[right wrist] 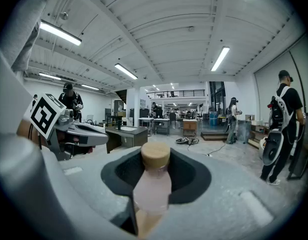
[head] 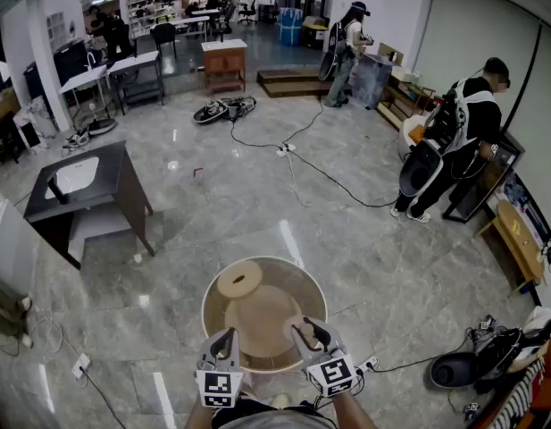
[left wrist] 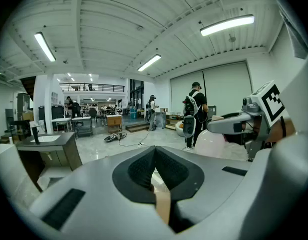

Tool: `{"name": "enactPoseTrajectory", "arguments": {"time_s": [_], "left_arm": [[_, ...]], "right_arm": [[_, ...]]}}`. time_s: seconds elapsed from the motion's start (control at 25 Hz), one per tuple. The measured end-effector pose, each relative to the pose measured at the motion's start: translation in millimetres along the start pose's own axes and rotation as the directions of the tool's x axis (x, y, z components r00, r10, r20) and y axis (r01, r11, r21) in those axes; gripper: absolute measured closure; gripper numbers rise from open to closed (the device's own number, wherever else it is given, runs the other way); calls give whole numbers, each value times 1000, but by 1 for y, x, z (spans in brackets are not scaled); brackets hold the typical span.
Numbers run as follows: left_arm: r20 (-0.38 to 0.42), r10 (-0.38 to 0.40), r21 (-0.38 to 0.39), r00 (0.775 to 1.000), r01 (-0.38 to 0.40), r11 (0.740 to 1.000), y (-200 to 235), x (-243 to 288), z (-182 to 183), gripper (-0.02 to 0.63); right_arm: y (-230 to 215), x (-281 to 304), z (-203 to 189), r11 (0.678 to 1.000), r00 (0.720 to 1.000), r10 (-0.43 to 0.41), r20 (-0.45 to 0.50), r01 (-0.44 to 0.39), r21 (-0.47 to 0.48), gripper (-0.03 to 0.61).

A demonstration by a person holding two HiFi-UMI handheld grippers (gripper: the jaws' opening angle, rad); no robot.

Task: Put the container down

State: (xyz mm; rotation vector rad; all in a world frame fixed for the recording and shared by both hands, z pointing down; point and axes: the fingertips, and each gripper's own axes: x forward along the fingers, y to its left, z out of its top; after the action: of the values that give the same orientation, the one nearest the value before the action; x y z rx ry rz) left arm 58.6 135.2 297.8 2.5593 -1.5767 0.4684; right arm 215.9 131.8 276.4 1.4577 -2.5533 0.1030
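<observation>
The round tabletop [head: 204,311] has a raised rim around a mostly bare middle, open from above; only a disc with a hole [head: 239,280] takes up its far left part. The left gripper [head: 223,340] and right gripper [head: 309,333] crowd the near edge, with a narrow gap between them. Beyond lies open floor [head: 248,195], crossed by a cable [head: 333,175]; a dark desk [head: 87,181] stands well apart at left.

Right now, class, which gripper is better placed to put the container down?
The right gripper: its jaws are closed on the pink bottle with the wooden cap, by the round table. The left gripper carries no bottle.
</observation>
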Motion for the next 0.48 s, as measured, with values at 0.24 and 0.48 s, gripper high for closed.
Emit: {"name": "enactPoseTrajectory", "arguments": {"time_s": [0.24, 0.48], "left_arm": [[5, 0, -4, 1000, 0, 1000, 1, 6, 4, 597], [1, 7, -8, 1000, -7, 1000, 5, 8, 2, 597]], "right_arm": [[0, 6, 2, 1000, 1000, 12, -2, -12, 0, 449], [1, 11, 3, 1000, 1000, 20, 2, -20, 3, 449]]}}
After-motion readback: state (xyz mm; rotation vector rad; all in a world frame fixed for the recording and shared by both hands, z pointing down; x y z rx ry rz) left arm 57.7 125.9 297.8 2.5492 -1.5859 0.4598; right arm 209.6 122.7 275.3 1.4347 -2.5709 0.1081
